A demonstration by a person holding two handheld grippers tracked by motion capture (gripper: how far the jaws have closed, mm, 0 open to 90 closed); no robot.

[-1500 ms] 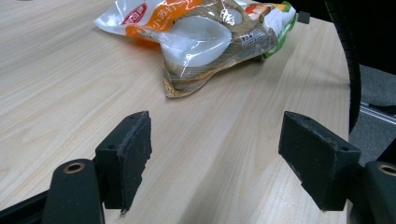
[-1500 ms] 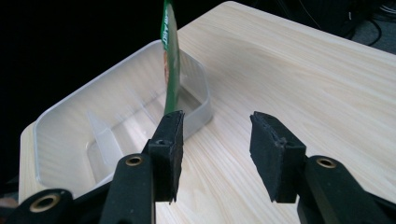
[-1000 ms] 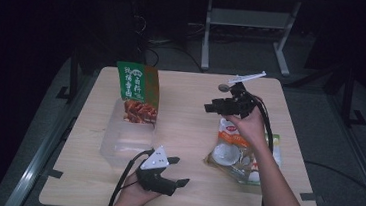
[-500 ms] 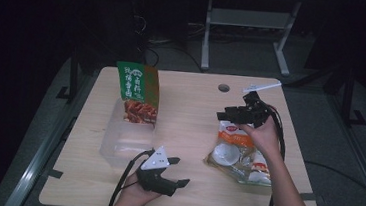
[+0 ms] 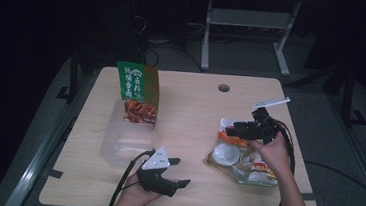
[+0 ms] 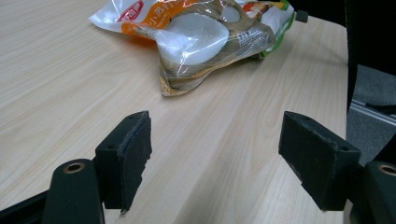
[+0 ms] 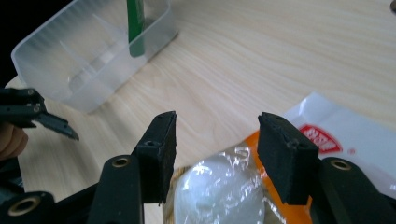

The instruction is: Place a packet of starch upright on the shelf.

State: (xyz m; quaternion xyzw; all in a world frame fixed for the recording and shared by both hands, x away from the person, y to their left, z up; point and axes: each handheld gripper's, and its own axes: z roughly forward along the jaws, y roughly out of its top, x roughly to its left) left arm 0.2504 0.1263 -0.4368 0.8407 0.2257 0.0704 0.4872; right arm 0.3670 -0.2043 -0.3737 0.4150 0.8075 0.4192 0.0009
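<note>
Right gripper (image 7: 216,158) hangs over the snack bag (image 7: 261,186), fingers just been spreading, bag below the gap, not pinched. Left gripper (image 6: 224,163) rests on the desk (image 5: 191,103), fingers spread wide, bag well ahead.

Green snack bag (image 5: 137,95) upright in clear tub (image 5: 117,145), w/ metal stand (image 5: 248,23) behind table (image 5: 191,103).

high view: above the near edge, facing forward and down on the whole worktop (image 5: 191,103) | gripper views: low, close, facing each other | shared: snack bag (image 6: 196,42)
</note>
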